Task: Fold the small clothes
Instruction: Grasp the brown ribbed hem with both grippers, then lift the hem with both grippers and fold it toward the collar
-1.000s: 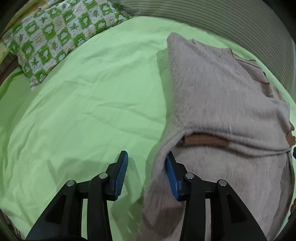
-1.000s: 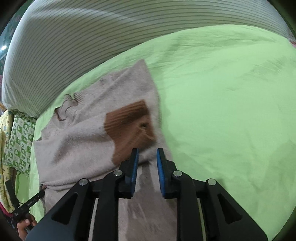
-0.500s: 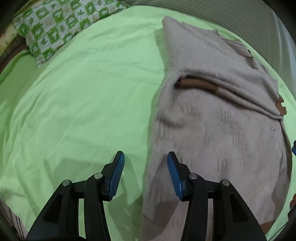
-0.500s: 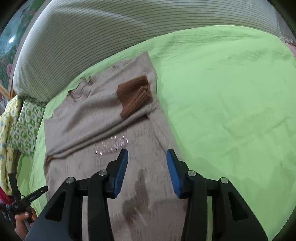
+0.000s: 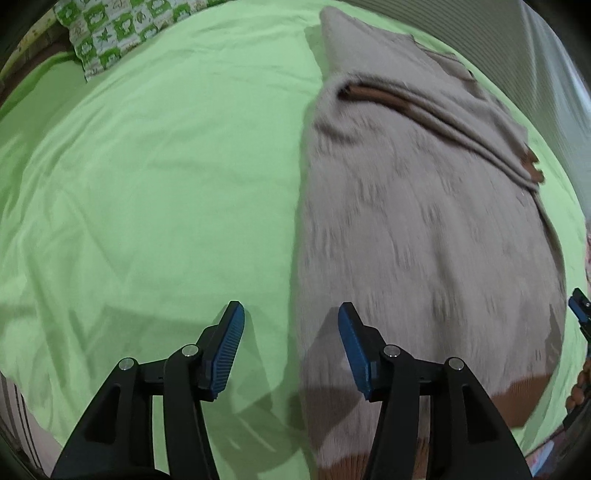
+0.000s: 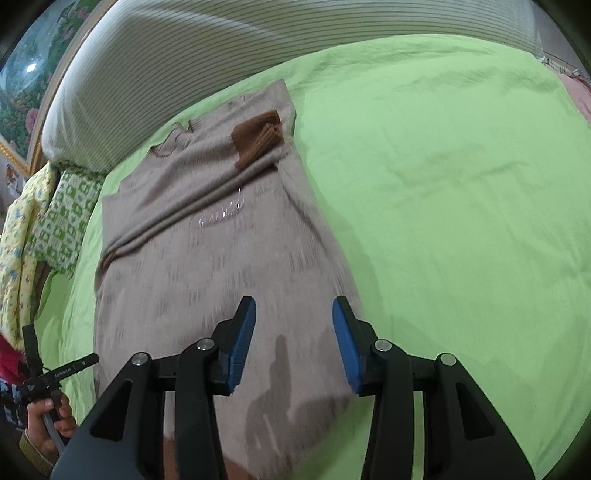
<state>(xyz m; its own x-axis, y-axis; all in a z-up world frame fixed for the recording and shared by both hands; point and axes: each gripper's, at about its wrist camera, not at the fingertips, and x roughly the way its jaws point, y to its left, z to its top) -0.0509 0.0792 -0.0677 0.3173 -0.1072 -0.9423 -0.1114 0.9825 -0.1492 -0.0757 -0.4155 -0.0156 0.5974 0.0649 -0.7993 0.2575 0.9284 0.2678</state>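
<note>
- Left gripper [image 5: 291, 341]: jaws apart, having just been opening, nothing clamped; it hangs over the sweater's left long edge, one pad above green sheet, the other above knit
- Right gripper [image 6: 293, 341]: jaws apart, having just been opening and now holding that width, nothing between them; it hangs over the lower body of the garment, close to its right long edge
- Sweater [image 6: 207, 266]: beige knit, lying flat on the bed as a long narrow panel, both sleeves already folded across the chest, brown hem band [image 5: 517, 398] nearest the grippers, neckline farthest away
- Handling, judged: soft, limp and light; the knit should bunch and stretch if dragged, and the layered sleeves may slip loose if one corner is lifted alone
- Hold, judged: the two hem corners, one per gripper, pinching through all layers, then carrying the hem towards the collar
- Brown cuff [image 6: 258, 138]: resting on the upper chest near the right edge, beyond both grippers
- Bed sheet [image 6: 443, 184]: green, lightly creased, bare on either side of the garment
- Patterned pillow [image 5: 110, 33]: green and white, at the far left, well apart from the sweater
- Striped headboard cushion [image 6: 258, 37]: behind the neckline
</note>
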